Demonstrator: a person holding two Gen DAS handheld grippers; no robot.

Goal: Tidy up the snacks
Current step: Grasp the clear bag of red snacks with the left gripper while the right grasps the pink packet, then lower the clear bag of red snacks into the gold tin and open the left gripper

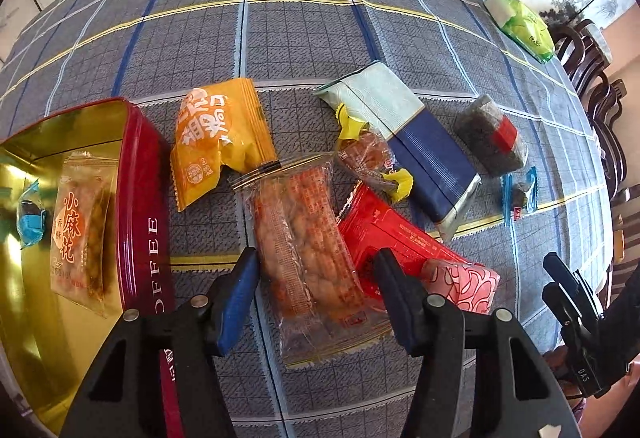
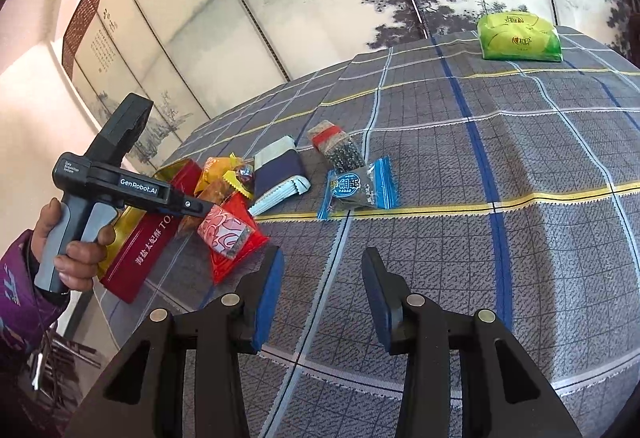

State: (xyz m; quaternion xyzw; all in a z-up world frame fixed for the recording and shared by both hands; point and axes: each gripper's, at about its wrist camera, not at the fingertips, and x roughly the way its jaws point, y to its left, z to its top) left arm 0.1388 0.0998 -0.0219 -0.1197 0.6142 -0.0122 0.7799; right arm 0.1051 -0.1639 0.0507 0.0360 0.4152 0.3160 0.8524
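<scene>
Step in hand: pick-up of clear-wrapped twist snack [image 1: 308,258] from pile on bench [image 1: 280,37], for red tin [image 1: 140,197] at left. Left hand-held gripper [image 1: 316,278] lowered over snack, jaws half open astride it; pad contact not confirmed. Tin already loaded with one like packet [image 1: 82,226]. Right hand-held gripper [image 2: 320,294] held idle, narrowly parted, empty. Next move judged: jaws pinched shut on wrapper, snack lifted clear of red packet [image 1: 384,238], carried left into tin.
</scene>
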